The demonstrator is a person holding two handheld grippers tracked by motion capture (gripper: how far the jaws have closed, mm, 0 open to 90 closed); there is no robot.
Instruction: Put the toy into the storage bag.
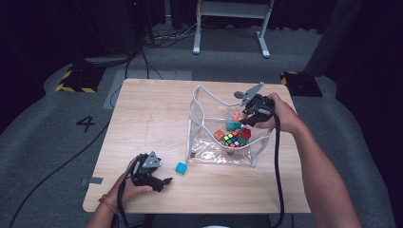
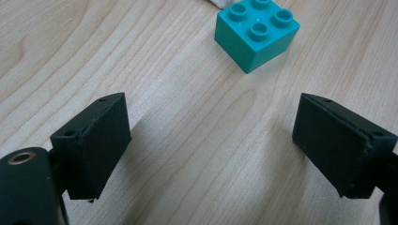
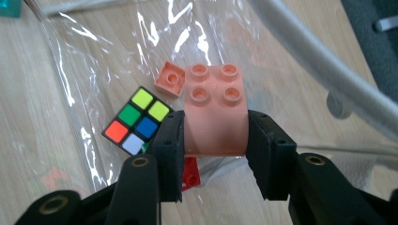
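Observation:
A clear plastic bag (image 1: pixel 196 124) with grey handles lies open on the wooden table (image 1: pixel 152 118). Inside it are a colourful puzzle cube (image 1: pixel 231 139), a teal brick (image 1: pixel 232 125) and red bricks (image 1: pixel 245 134). My right gripper (image 1: pixel 247 118) hangs over the bag's mouth, shut on a salmon-pink brick (image 3: pixel 215 110); a small pink brick (image 3: pixel 170 78) and the puzzle cube (image 3: pixel 137 120) lie below it. My left gripper (image 1: pixel 165 183) rests open at the table's front left. A loose teal brick (image 1: pixel 181 167) lies just ahead of my left gripper (image 2: pixel 211 147), outside the bag.
The bag's grey handle (image 3: pixel 324 61) arcs close to the right gripper. Bare wood stretches across the table's left half. Beyond the far edge are a white frame's legs (image 1: pixel 230 28) and floor cables (image 1: pixel 142 57).

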